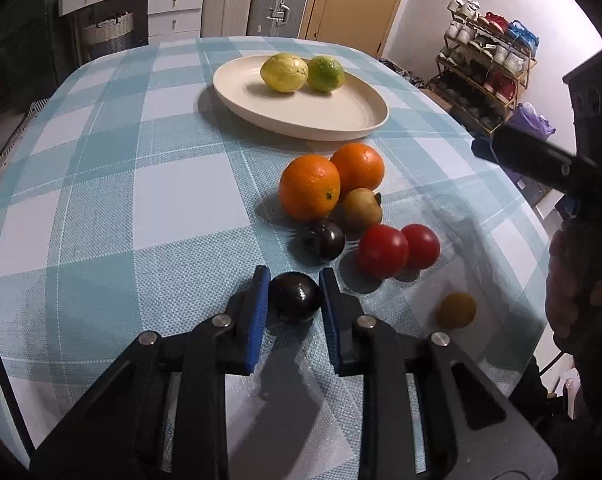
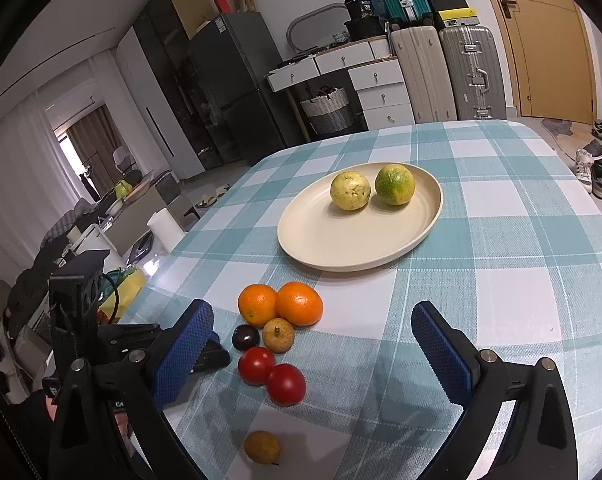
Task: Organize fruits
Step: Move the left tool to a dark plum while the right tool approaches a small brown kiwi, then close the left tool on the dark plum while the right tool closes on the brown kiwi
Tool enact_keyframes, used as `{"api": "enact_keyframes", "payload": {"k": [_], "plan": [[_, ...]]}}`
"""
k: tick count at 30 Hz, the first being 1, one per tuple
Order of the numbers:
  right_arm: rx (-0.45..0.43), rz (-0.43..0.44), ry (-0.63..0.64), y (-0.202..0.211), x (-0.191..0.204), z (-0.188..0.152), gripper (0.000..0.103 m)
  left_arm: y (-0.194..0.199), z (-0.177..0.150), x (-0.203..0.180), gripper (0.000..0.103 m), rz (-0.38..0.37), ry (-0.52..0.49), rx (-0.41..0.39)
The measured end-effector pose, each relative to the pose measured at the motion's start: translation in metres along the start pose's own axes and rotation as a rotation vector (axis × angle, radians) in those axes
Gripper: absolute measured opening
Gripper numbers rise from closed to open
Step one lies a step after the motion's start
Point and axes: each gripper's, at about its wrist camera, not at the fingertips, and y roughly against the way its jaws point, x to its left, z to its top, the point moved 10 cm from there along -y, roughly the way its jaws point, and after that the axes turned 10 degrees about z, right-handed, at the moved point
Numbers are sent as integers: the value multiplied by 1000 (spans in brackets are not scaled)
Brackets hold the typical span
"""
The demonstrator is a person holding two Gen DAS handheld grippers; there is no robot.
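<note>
Tongs of left gripper [image 1: 295,294] are clamping a dark plum [image 1: 295,297] resting on the checked tablecloth [image 1: 101,200], near two tomatoes [image 1: 397,250]. Right gripper [image 2: 313,354] is hovering with jaws apart, holding nothing. Plate [image 1: 341,120] is carrying two green-yellow fruits [image 1: 301,72].

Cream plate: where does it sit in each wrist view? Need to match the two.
Left wrist: cream plate upper centre, beyond the two oranges.
Right wrist: cream plate centre, right of middle, above the oranges.
Shared landmark: the yellow-green fruit pair on it.
</note>
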Motion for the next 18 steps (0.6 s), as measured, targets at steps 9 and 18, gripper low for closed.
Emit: {"api": "enact_keyframes", "payload": {"k": [9,18], "plan": [[62,59,-3,-1,9,-33,101,9,4,12,22,8,46,-16],[140,68,28,-12,23,-63,101,16,6,17,22,-6,82,-24]]}}
